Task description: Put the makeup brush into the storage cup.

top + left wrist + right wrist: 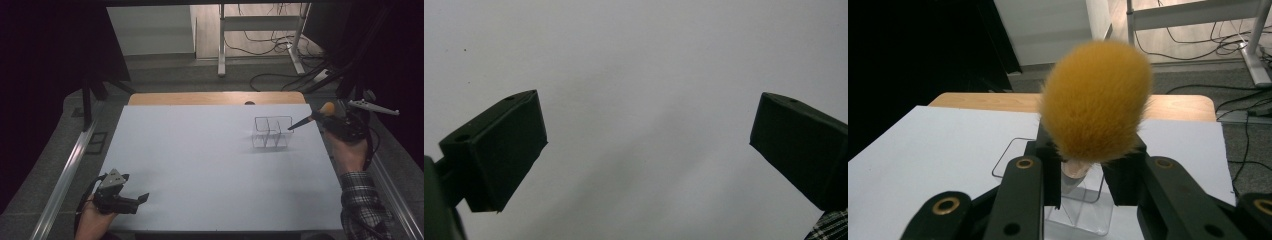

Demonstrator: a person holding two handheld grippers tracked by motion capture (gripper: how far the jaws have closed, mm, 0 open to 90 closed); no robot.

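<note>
So the right gripper is clamped on a makeup brush, pads squeezing the ferrule right under the fluffy orange head. In the high view the brush sits tilted, bristles up and back toward the hand, dark handle tip angled down and pointing at the clear acrylic organizer.

Taking that organizer as the landmark: the handle tip hangs just off its right upper edge, near but not inside any compartment yet. The right gripper view shows a compartment's rim directly below and beyond the jaws, so the line-up looks decent.

My guess at the step: dropping the brush handle-first into one of the slots. To do it well I'd stand the brush up more, since at this slant the tip will likely catch the thin wall and shove the whole thing along the white table. It looks light and nothing is bracing it. Get the tip over one slot, lower it inside, and only then let the jaws go.

The left gripper rests well away from the organizer, at the near left corner, jaws spread wide with nothing between them.
</note>
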